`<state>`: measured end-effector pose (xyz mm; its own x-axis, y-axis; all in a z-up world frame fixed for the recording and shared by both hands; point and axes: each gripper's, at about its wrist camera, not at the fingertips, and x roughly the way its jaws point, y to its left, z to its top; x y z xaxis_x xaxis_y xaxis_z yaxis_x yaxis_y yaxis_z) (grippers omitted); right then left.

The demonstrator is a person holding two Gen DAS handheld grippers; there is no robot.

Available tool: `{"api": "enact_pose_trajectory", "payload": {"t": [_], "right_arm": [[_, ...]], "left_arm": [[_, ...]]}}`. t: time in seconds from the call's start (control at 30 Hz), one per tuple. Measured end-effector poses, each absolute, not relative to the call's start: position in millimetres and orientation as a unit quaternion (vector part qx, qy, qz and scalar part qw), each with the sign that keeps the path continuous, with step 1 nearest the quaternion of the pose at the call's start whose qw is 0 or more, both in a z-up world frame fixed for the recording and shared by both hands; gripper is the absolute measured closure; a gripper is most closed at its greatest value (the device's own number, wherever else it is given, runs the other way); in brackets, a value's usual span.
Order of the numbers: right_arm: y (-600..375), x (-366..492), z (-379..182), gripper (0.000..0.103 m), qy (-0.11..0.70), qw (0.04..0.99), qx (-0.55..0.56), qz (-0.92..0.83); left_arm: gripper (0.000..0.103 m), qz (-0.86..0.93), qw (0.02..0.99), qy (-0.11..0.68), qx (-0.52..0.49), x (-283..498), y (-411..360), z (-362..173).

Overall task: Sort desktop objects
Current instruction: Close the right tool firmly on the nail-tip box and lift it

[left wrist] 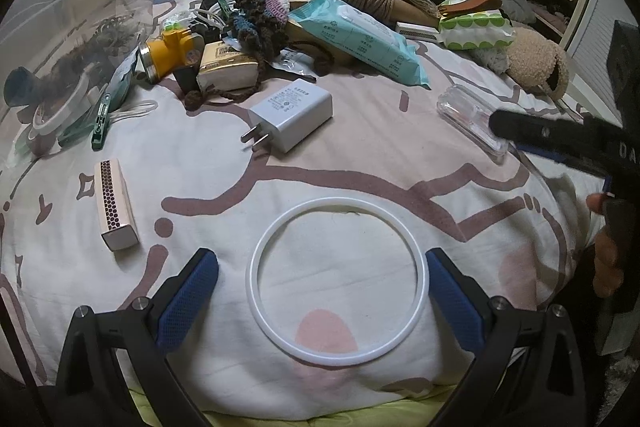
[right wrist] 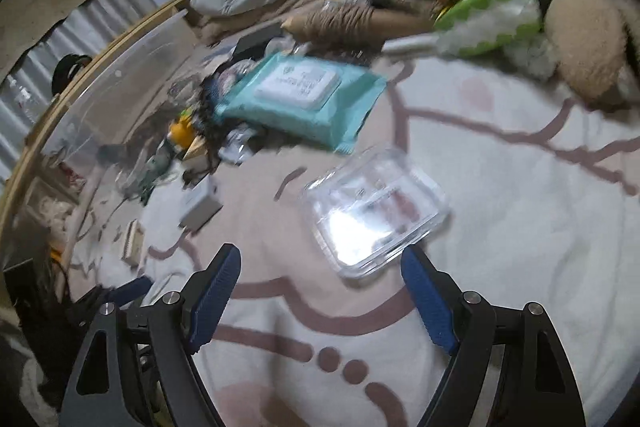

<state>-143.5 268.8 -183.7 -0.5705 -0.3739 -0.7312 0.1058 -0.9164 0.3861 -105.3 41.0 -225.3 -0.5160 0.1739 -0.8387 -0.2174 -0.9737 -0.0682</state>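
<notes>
Left wrist: left tool [left wrist: 320,287] spread around white ring [left wrist: 339,281]; right tool [right wrist: 320,291] spread, seemingly near clear case [right wrist: 374,211].

The right gripper [right wrist: 320,291] is seen with its jaws spread wide, nothing held between the blue pads [right wrist: 216,291]. A clear case [right wrist: 374,209] is found just ahead of the jaws, nearer the right pad, lying flat on the patterned sheet [right wrist: 500,187]. Farther ahead and to the left a teal wipes pack [right wrist: 300,103] is laid against a heap of small clutter. A white charger [right wrist: 200,207] is seen ahead-left, with a matchbox [right wrist: 134,241] nearer. A green packet [right wrist: 492,19] and a plush toy [right wrist: 588,43] are placed far ahead-right. The view is blurred.
</notes>
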Motion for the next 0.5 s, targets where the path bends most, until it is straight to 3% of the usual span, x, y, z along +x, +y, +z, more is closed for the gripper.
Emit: {"api": "enact_pose_trajectory", "payload": {"t": [0.27,0.5], "right_arm": [[288.4,-185.4,-189.1,0.021,-0.159,0.109,0.438,-0.878],[272.9,-179.4,-200.4,0.021,-0.162,0.155,0.462,-0.858]], "left_arm": [[0.0,0.87,0.112,0.024,-0.479,-104.8,41.2,-224.9],[0.0,0.87,0.113,0.024,-0.479,-105.6,41.2,-225.4]]}}
